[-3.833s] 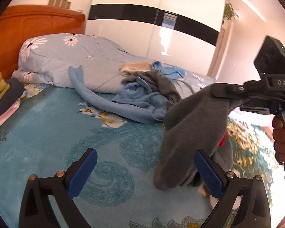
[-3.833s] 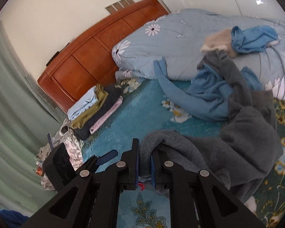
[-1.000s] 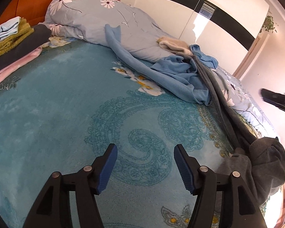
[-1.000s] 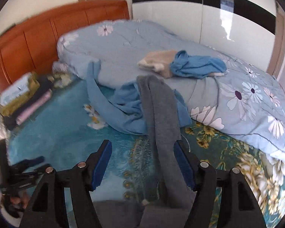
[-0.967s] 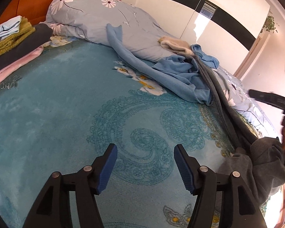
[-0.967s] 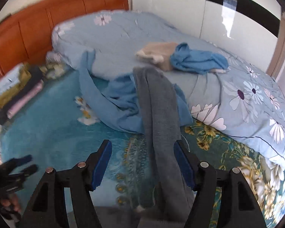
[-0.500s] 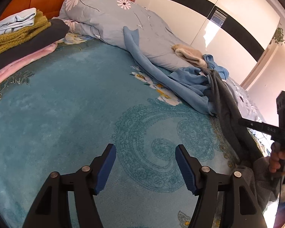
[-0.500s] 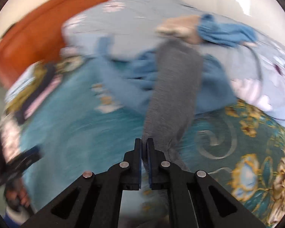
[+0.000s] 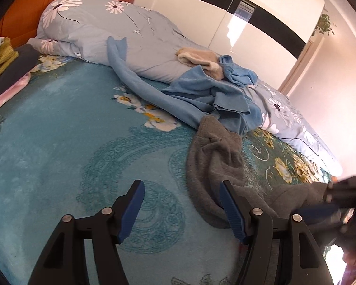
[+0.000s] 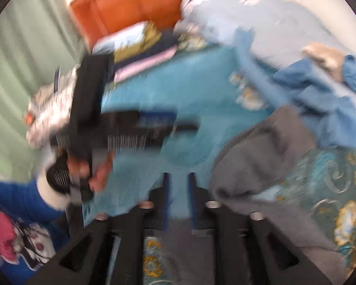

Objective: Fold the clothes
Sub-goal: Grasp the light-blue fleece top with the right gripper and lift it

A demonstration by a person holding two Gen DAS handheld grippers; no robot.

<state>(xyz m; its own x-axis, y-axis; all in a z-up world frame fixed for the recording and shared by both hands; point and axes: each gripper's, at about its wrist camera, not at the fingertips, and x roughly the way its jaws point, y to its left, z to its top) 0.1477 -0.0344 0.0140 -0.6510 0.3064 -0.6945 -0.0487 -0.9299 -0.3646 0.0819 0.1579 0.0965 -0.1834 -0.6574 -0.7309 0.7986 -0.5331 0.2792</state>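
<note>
A grey garment lies crumpled on the teal blanket, running from the blue clothes down to the lower right. My left gripper is open just above the blanket, its right finger at the grey cloth's left edge, nothing between the pads. In the blurred right wrist view, my right gripper has its jaws a narrow gap apart with only blanket showing between them. The grey garment lies just right of it. The right gripper shows as a dark blur over the grey cloth.
A blue garment, a beige one and a small blue one lie piled against the flowered duvet. Folded clothes are stacked by the orange headboard. A hand in a blue sleeve holds the left gripper.
The grey garment's long part has come off the blue pile and now lies on the blanket. The right gripper, shut half a second ago, now shows a small gap and has swung left.
</note>
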